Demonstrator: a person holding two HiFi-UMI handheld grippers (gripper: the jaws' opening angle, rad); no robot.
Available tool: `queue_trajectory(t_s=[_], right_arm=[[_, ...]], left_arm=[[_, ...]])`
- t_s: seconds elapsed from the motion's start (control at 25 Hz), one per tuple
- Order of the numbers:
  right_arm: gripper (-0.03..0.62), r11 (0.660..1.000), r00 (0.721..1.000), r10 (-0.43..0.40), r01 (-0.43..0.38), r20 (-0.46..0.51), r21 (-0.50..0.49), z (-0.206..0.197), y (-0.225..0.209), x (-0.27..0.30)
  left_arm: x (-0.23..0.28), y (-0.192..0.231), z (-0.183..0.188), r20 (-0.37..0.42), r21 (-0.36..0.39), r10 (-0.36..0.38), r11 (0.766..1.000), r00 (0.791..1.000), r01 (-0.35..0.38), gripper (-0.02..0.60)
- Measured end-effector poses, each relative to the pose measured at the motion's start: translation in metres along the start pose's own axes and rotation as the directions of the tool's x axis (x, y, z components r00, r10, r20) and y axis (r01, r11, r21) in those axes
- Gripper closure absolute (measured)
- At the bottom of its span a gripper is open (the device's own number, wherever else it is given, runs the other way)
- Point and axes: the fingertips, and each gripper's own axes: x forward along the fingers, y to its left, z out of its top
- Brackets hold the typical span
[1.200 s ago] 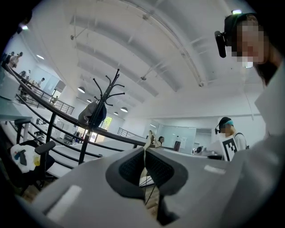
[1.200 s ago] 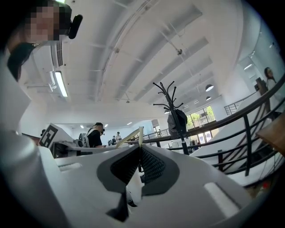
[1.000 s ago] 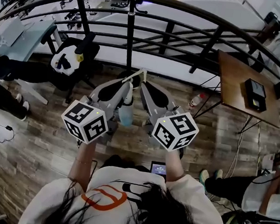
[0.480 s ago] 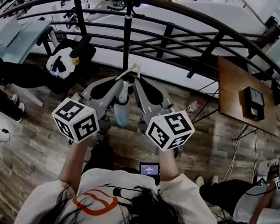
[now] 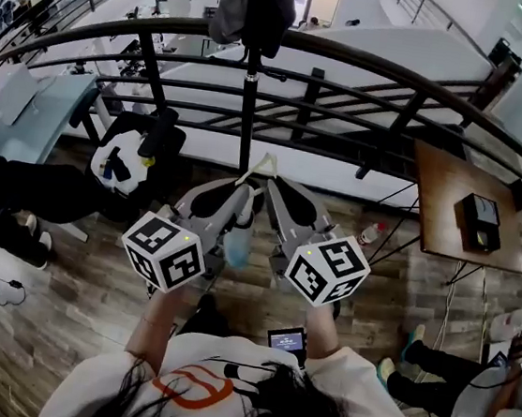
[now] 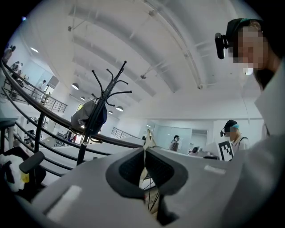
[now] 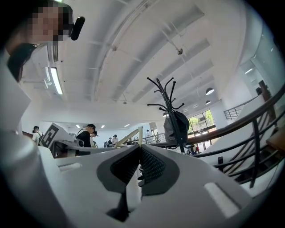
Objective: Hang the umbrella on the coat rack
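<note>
Left tool (image 5: 242, 191) and right tool (image 5: 270, 183) are held side by side in front of the person, tips converging; both are clenched on the cream strap loop (image 5: 264, 166) of the umbrella (image 5: 237, 240); in the left gripper view the jaws of the left tool (image 6: 145, 152) are pressed together on the strap, whose end pokes up just above them; in the right gripper view the right tool (image 7: 140, 149) likewise pinches the strap, which stands up out of the closed jaws as a narrow open triangle.

Folded and pale blue, the umbrella hangs between and below the two tools; its strap end is uppermost at the tool tips and its long axis runs down toward the wooden floor (image 5: 70, 302), the lower end lying nearer the person in the head view; a pale part of its body shows under the jaws in the right gripper view (image 7: 132, 191).

Just beyond the tool tips stands the coat rack (image 5: 248, 107), its dark pole upright and in line with the strap loop, not touching it; a dark bag (image 5: 266, 10) hangs near its top, below bare curved hooks (image 6: 109, 78); behind it curves a dark railing (image 5: 400, 78); off to the right stands a wooden bench (image 5: 449, 179).
</note>
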Motion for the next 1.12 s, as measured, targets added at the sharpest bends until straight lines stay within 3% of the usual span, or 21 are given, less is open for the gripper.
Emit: queue_trajectory(t_s=[0.56,1.12], right_arm=[[0.565,0.997,0.997,-0.068,0.070,0.049,-0.043,0.024,-0.007,0.157],[0.565,0.989,0.992,-0.083,0.093,0.093,-0.113,0.053,-0.007,0.220]], left_arm=[[0.014,0.132,0.080,-0.002,0.038,-0.102,0.994,0.995,0.102,0.581],[0.025,0.180,0.125,0.031,0.064,-0.185,0.981,0.982,0.183,0.581]])
